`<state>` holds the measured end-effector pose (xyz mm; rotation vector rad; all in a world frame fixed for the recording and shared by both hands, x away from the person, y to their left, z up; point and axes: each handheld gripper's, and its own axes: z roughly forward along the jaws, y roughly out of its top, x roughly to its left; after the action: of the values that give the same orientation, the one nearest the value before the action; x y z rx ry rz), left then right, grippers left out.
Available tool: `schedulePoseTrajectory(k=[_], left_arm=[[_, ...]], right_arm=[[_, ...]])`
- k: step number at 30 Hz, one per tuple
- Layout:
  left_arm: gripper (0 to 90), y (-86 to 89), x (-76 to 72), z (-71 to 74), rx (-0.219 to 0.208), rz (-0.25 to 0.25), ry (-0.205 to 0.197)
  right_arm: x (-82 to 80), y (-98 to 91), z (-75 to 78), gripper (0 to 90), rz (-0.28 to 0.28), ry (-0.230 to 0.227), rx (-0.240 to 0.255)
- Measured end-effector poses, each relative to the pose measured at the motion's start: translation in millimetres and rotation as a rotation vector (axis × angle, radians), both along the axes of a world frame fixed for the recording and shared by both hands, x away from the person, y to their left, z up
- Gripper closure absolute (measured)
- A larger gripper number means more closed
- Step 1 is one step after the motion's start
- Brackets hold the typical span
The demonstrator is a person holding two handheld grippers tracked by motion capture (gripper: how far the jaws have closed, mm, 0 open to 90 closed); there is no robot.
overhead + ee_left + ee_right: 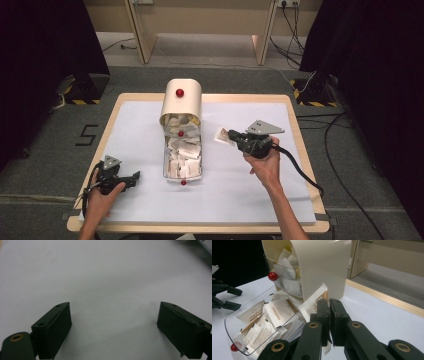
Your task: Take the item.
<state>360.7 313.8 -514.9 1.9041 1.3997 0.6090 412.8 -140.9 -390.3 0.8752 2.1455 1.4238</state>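
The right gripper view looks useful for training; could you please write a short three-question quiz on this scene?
1. True or false: the right gripper has its jaws closed on a paper packet.
2. What lies in the clear drawer: A) packets, B) coins, C) pens?
3. Over what surface does the left gripper hold its jaws wide apart?

Key: 1 true; 2 A; 3 the white table sheet.

Even overhead light is brightening the white worktop in the high view, while the dark curtains at both sides are swallowing detail. In the left gripper view the worktop is glaring pale and the near jaws are blurring softly. All three pictures are looking slightly grainy.
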Motion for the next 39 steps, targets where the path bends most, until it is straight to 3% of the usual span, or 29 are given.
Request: schedulePoseTrajectory(k=[15,39], left_arm=[[11.3,0.0,0.0,0.1,0.001,0.001,0.001],[11.3,0.1,0.0,0.1,0.000,0.001,0.002]], right_arm=[[11.0,-25.9,-5.5,86.9,-0.072,0.019,0.015],[22.2,-48.7,-18.5,86.8,-0.141,0.060,0.018]])
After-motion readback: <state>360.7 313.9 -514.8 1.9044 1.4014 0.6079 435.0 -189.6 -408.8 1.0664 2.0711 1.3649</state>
